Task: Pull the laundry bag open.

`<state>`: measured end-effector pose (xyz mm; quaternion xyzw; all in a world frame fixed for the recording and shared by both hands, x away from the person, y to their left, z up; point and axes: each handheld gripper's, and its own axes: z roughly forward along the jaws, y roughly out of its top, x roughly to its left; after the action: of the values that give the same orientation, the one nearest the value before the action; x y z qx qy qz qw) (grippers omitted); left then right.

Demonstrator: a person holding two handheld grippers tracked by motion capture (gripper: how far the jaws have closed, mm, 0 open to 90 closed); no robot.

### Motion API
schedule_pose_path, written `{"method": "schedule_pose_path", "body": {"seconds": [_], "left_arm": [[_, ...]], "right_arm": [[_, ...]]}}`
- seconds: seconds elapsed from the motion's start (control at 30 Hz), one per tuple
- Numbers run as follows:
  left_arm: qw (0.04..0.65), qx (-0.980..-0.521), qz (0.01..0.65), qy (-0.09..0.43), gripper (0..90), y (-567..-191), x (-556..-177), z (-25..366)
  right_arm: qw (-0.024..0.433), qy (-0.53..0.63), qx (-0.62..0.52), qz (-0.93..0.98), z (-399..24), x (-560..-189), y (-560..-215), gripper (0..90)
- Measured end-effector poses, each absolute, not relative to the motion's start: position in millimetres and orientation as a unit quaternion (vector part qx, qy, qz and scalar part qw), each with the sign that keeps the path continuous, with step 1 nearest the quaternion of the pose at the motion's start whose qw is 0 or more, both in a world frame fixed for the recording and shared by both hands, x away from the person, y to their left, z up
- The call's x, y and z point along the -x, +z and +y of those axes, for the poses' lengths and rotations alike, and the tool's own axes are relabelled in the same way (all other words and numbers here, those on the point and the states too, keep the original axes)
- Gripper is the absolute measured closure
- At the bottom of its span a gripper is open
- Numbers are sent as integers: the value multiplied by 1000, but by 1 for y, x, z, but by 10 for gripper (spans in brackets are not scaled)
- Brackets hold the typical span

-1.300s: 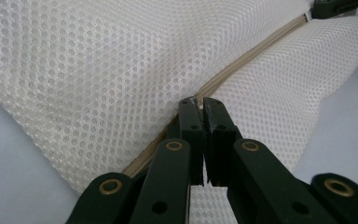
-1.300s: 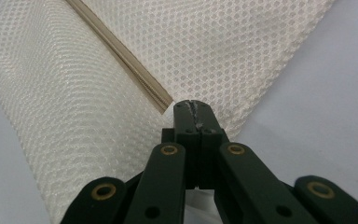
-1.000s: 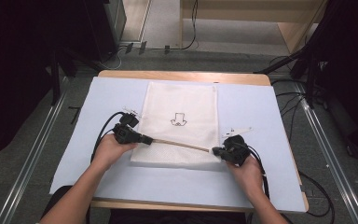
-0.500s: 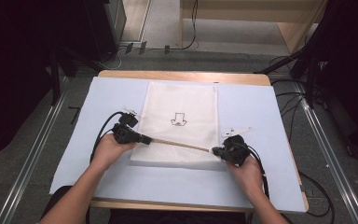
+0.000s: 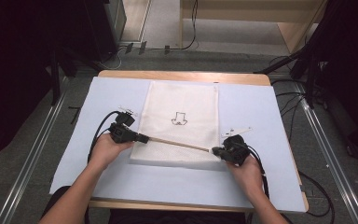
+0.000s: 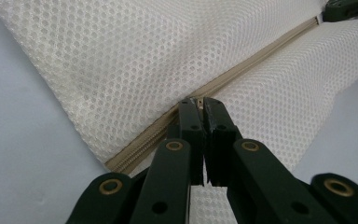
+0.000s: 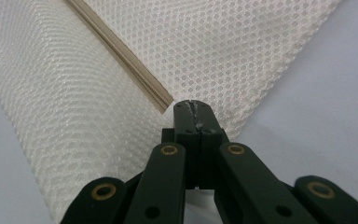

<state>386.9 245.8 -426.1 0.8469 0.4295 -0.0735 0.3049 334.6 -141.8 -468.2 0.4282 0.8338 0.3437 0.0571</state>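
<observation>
Now the mesh bag [image 5: 179, 122] lies mid-worktop, its zipper [image 5: 177, 143] running across the near end. Left gripper [image 6: 199, 105] clenches the zipper's left end, perhaps the pull; right gripper [image 7: 195, 108] pinches the right corner. Keep the zipper taut and slide straight along it.

**Hidden and unclear parts**

In the left gripper view, whatever is pinched at the zipper [image 6: 242, 74] is hidden by the closed tips of the left gripper [image 6: 199, 100]. The bag [image 7: 51, 116] is cut off by the edges in both gripper views. The print [image 5: 180, 119] is too small to be read.
</observation>
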Motion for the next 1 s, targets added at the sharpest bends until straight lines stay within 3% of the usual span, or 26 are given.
{"method": "schedule_pose_path", "body": {"seconds": [0.33,0.47,0.6,1.0], "left_arm": [[308,-839,442,-73,893,-424,-386,260],[293,-836,463,-43,893,-422,-387,275],[311,-816,482,-70,892,-426,-387,299],[311,-816,482,-67,891,-427,-386,301]], "right_arm": [[59,343,-429,834,-142,-335,-468,900],[60,340,-429,835,-142,-335,-468,900],[58,340,-428,835,-142,-336,-468,900],[56,339,-428,836,-141,-337,-467,900]]}}
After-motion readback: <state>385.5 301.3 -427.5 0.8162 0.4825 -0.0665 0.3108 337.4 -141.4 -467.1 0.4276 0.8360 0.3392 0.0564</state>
